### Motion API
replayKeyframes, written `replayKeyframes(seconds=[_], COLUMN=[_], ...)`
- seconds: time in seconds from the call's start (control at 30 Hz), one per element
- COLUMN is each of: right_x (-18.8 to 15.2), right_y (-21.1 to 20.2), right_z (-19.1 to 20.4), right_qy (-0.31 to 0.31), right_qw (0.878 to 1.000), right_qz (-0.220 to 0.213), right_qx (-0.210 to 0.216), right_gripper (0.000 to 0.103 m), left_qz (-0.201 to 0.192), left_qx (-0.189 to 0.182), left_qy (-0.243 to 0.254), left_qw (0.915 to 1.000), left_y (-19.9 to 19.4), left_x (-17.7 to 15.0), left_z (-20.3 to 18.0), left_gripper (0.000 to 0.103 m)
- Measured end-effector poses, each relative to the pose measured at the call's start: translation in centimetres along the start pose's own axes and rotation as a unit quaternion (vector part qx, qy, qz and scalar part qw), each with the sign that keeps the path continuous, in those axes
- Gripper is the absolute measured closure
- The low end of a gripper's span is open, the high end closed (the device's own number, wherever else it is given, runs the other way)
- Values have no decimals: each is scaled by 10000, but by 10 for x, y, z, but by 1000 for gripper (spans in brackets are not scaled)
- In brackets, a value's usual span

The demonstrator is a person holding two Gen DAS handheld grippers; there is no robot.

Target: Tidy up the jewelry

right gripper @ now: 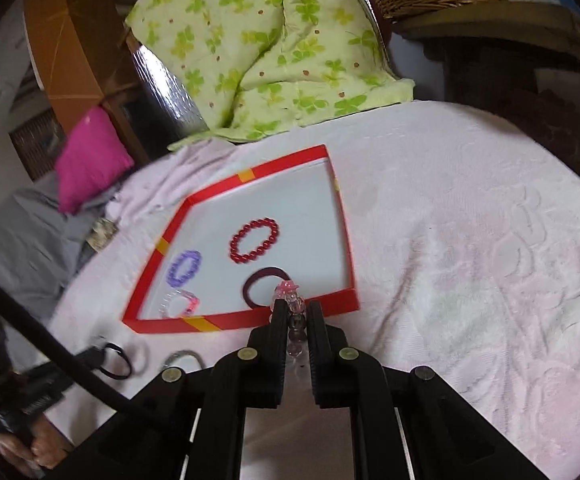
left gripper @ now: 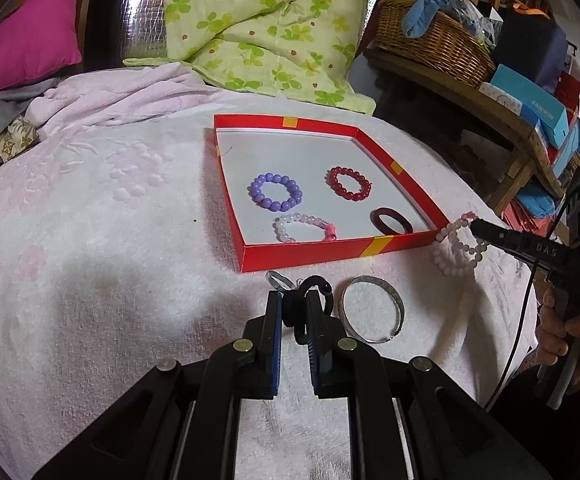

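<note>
Jewelry is split: four pieces lie in the red box (left gripper: 402, 160). My right fingers (right gripper: 296, 308) clamp a pale beaded bracelet (left gripper: 456, 250) beside its corner; my left fingers (left gripper: 294, 304) pinch a black ring (left gripper: 318, 284). Snagging the wall could drop the beads.

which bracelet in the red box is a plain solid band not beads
The dark maroon band, in the red box near its front right corner. The purple, red and pale pink bracelets beside it are all strings of round beads.
</note>
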State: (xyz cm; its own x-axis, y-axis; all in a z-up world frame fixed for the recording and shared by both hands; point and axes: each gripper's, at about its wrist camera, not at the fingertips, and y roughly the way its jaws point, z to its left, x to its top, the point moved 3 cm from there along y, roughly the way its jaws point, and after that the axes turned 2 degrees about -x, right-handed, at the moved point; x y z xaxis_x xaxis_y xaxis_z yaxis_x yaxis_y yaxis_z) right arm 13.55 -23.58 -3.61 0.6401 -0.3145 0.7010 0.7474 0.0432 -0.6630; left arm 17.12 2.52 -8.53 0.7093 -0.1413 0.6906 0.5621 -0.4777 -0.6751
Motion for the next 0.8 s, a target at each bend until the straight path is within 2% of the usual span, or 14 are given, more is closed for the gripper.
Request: replayKeyframes(seconds=[0.13,0.17,0.23,0.33,0.4,0.47,0.57,0.67,0.73,0.8], right_x=[2,2,3,-4,-12,-21,-23,-19,-16,-17], right_y=[-1,-1,-5,0,15,29,37,35,32,33], right_z=[-5,-6,-2,7,7,1,-17,-27,-27,-23], right_qy=[234,315,439,384,358,392,526,644,538,373], right_qw=[9993,9985,9932,9891,9894,9904,9915,9918,9933,9941], right_qz=[82,94,171,417,791,1112,1188,1105,1014,1011], right_qx=[279,439,1067,1361,1164,725,52,-70,-143,-136], right_gripper=[93,93,93,93,93,93,89,86,79,79], left_qz=[12,13,19,34,37,38,38,38,43,44], left_qx=[11,10,14,6,3,-1,16,6,-3,-14], left_qy=[-11,-14,2,1,17,31,-9,-39,-19,10], left_qw=[10000,10000,10000,10000,10000,10000,10000,10000,10000,10000], left_y=[1,1,1,3,3,3,3,3,3,3], left_x=[0,0,0,0,0,-1,0,0,-1,-1], left_z=[0,0,0,0,-1,-1,1,2,1,-1], left_gripper=[91,91,91,91,91,91,91,91,91,91])
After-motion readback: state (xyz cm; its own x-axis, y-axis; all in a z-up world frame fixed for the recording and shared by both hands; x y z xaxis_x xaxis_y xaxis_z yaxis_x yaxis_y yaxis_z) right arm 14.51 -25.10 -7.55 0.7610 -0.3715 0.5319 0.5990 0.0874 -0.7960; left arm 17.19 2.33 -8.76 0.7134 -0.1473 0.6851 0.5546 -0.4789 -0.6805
